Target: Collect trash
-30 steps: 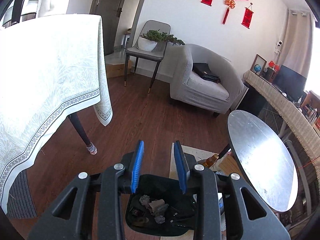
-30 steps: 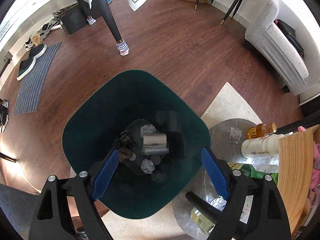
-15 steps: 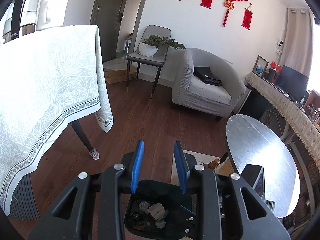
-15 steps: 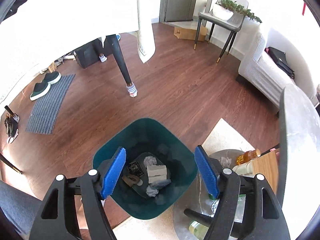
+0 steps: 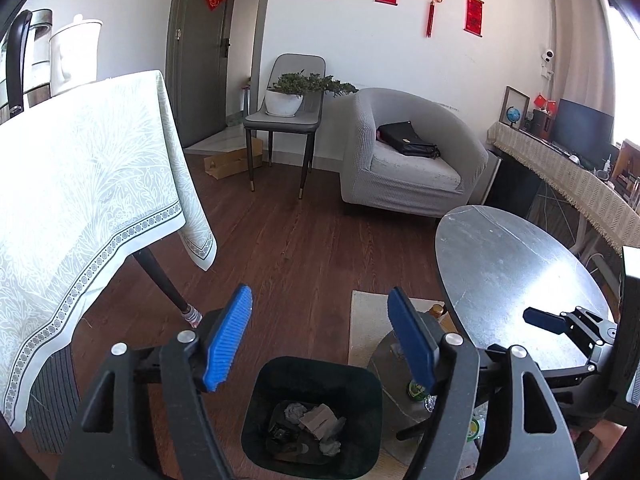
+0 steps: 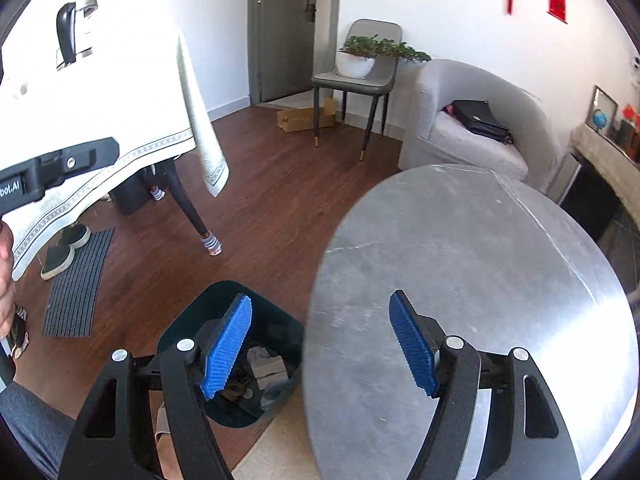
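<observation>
Hovering over wooden floor point(image 5: 304, 248) beside the round grey counter point(image 6: 472, 264), both left gripper point(image 5: 320, 336) and right gripper point(image 6: 320, 340) spreading fingers wide and gripping nothing, likely done dropping, with crumpled trash point(image 5: 308, 420) sitting inside the dark green bin point(image 5: 316, 372) near below.

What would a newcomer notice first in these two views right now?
Probably the dark green trash bin on the floor below both open, empty grippers, left gripper and right gripper, with crumpled paper and scraps in its bottom. Next, the round grey table beside the bin, filling the right wrist view.
</observation>
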Demonstrator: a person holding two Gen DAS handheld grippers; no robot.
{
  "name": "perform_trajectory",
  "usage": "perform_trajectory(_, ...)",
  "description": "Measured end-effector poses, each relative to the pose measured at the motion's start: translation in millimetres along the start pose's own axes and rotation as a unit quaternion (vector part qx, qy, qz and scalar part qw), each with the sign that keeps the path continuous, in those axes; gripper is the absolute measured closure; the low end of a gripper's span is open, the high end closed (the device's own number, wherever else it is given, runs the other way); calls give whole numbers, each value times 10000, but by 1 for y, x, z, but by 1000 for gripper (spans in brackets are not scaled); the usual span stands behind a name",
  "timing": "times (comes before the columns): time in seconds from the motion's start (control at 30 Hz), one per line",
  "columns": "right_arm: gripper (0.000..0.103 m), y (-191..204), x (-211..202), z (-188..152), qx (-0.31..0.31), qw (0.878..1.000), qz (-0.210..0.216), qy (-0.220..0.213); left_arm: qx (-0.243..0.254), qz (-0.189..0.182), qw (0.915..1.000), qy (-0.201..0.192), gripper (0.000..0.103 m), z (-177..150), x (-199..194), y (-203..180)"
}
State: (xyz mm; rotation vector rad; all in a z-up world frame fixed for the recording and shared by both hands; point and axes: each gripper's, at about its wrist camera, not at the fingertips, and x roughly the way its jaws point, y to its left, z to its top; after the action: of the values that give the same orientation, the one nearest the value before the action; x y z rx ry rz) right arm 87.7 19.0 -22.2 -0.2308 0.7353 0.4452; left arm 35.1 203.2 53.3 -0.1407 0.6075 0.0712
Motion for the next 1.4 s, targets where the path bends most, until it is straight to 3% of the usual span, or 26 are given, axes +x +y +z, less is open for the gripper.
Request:
perform_trajectory(0.07, 22, -23, -9, -7, 220, 9996, -179, -36, 36, -6, 10000, -21, 18, -4, -1, -8)
perform_trajectory(0.2, 18, -66, -28, -28, 592, 9969, -515, -86, 193, 129, 9997, -21, 9, -14, -2, -25)
perform_trajectory(0.37, 10, -98, -47, -53, 668, 9921, -1054, -127, 414, 219, 9989, 26, 7, -30, -2, -44)
perform_trajectory(0.67, 4, -148, -77, -92, 1168, 9846, -1291, -152, 422, 225, 9981, 400, 5, -58, 7, -58)
perform_trajectory(0.93, 4, -159, -89, -107, 1220, 9862, -1111, -147, 575, 220, 9972, 436, 4, -73, 1, -69)
perform_trajectory(1.2, 4, -136, -86, -97, 846, 9940, -676, -161, 703, 220, 9966, 360, 4, -75, 1, -80)
perform_trajectory(1.4, 4, -123, -87, -93, 680, 9958, -584, -193, 635, 251, 9971, 323, 4, -76, 0, -80)
